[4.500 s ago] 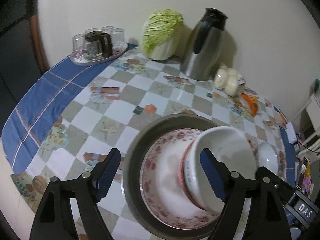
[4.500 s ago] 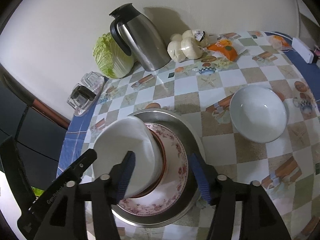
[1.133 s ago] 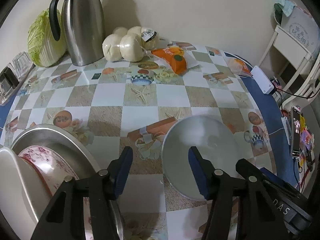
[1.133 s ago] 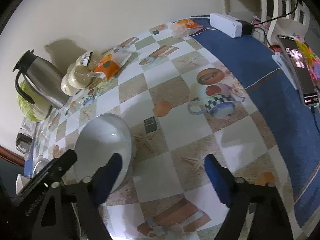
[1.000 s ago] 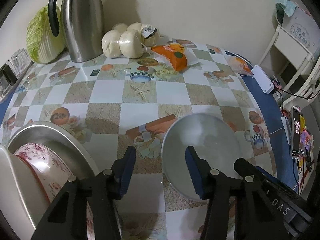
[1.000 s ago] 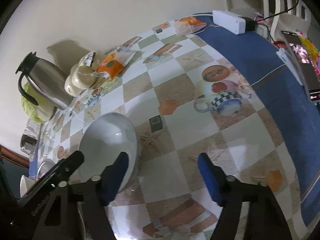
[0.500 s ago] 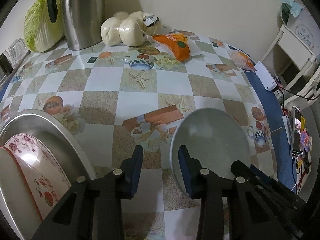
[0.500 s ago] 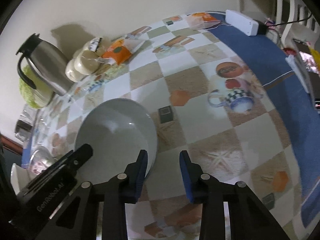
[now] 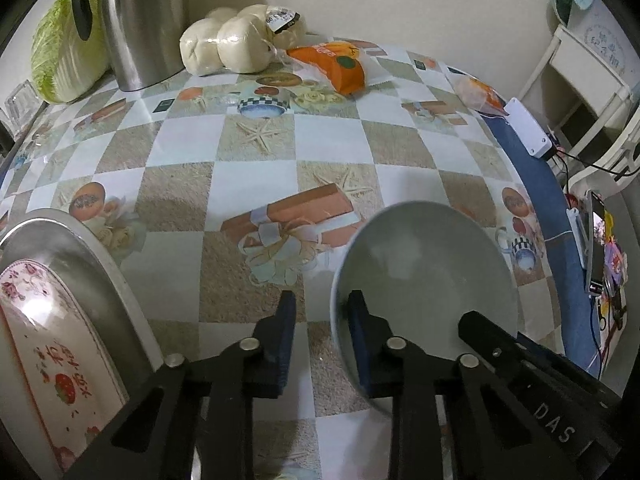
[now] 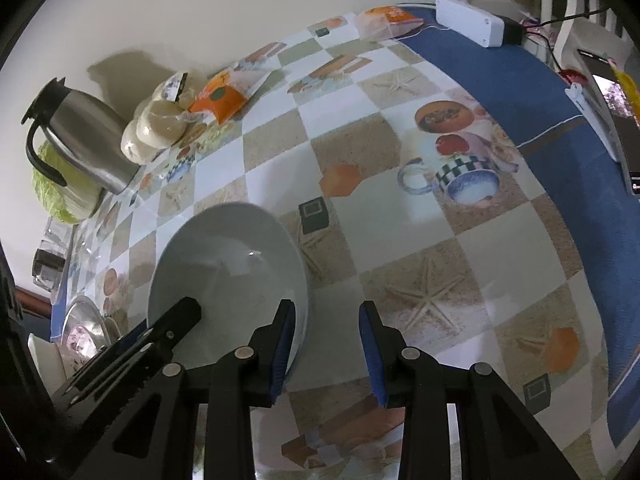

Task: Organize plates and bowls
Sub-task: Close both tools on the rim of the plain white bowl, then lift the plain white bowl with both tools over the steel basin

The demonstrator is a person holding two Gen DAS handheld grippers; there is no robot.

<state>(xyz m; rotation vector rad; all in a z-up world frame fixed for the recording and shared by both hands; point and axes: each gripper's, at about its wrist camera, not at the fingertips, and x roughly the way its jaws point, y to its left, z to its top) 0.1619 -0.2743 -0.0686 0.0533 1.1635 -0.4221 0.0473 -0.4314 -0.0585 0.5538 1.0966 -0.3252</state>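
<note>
**Cropped and covered on the checked table**

The floral plate (image 9: pixel 44 332) and the steel dish (image 9: pixel 100 280) under it run off the left edge. The pale bowl (image 9: pixel 424 264) loses its near rim behind the left gripper (image 9: pixel 320 312). The kettle (image 9: pixel 140 20) is cut off at the top, and the bun label (image 9: pixel 282 20) is too small to read.

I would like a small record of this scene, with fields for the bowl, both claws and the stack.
bowl: plain white ceramic bowl, upright on the checked tablecloth
left claw: astride the bowl's rim, jaws closing, not yet gripping
right claw: astride the rim's other side, jaws not pressing it
stack: flowered plate in round steel tray, left of bowl
</note>
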